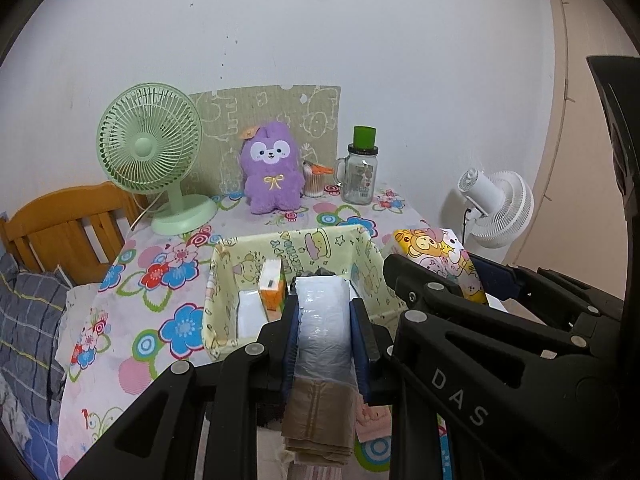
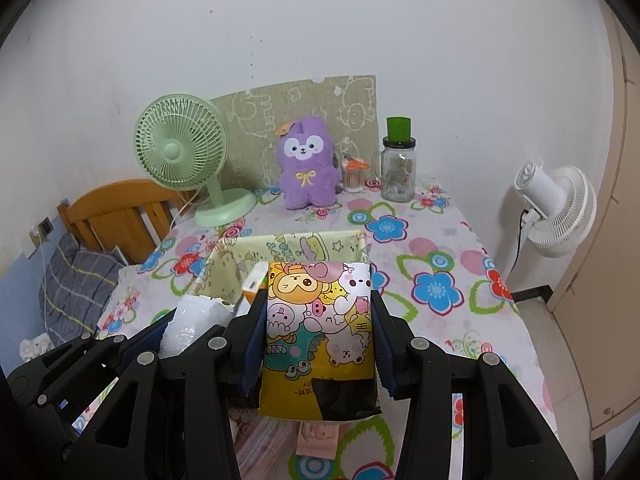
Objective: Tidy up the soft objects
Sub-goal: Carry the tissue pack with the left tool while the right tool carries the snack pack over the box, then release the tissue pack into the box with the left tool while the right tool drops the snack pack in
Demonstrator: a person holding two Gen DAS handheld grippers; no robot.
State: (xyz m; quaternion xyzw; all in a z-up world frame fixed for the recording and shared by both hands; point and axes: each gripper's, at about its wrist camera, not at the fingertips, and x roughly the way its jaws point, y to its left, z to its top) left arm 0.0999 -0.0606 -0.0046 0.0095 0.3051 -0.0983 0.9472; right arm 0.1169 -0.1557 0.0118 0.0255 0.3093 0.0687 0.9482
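Two soft packs in hand, one per gripper, both held above the near half of the table.

- Item 1: white plastic-wrapped pack [image 1: 325, 320], pinched between the narrow-set jaws of the left gripper [image 1: 326, 330]; far end pokes over the near wall of the fabric box [image 1: 372, 276].
- Item 2: cartoon-print pack [image 2: 320, 320], yellow, animal faces, clamped in the right gripper [image 2: 318, 344], jaws narrow on its sides; hangs just beside item 1, near box's right wall.
- Box contents: orange-white carton [image 1: 272, 284] upright, white flat pack beside it; a dark item at the back, can't tell what.
- Near edge, under grippers: tan folded pack [image 1: 320, 420], pink pack [image 1: 372, 416], not yet boxed.
- Far edge: purple plush [image 1: 271, 168], green fan [image 1: 154, 152] far-left, glass jar [image 1: 359, 178] w/ green cup on lid, cotton-swab tub beside it.
- Off table: white fan [image 1: 496, 208] right; wooden headboard, pillow left.

Risks (judgement): grippers crowd each other, so lowering both together could bump packs or fold box wall inward. Slick wrap could slip if grip loosens early. Carton may tip if item 1 pushes it.
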